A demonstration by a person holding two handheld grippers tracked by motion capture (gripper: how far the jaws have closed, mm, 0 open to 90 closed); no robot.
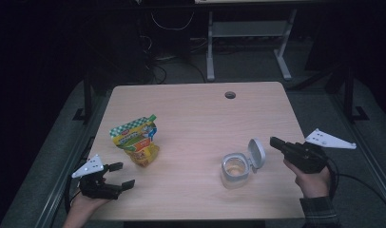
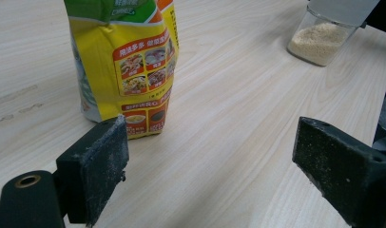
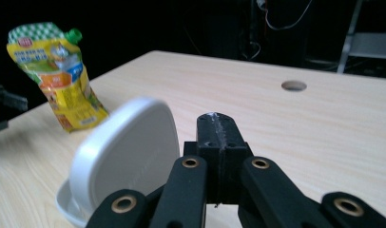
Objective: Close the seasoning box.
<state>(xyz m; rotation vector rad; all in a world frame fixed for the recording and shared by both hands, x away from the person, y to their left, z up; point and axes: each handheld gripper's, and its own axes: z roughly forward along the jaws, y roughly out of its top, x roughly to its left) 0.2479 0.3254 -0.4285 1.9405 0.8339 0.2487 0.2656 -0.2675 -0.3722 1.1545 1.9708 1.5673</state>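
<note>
Looks like barely anything's done yet. The yellow-green spouted foil pouch point(image 1: 135, 141) stands untouched, cap on, just ahead of the left gripper point(image 1: 120, 175), whose jaws are spread wide. The clear plastic jar point(image 1: 235, 169) sits lid-flipped, some granules inside. The right gripper point(image 1: 275, 141) is pinched closed, empty, beside that lid.

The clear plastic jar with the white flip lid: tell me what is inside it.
The clear plastic jar stands open, its white flip lid tipped up. The left gripper view shows pale, fine granules filling its bottom. What the granules are cannot be told.
</note>
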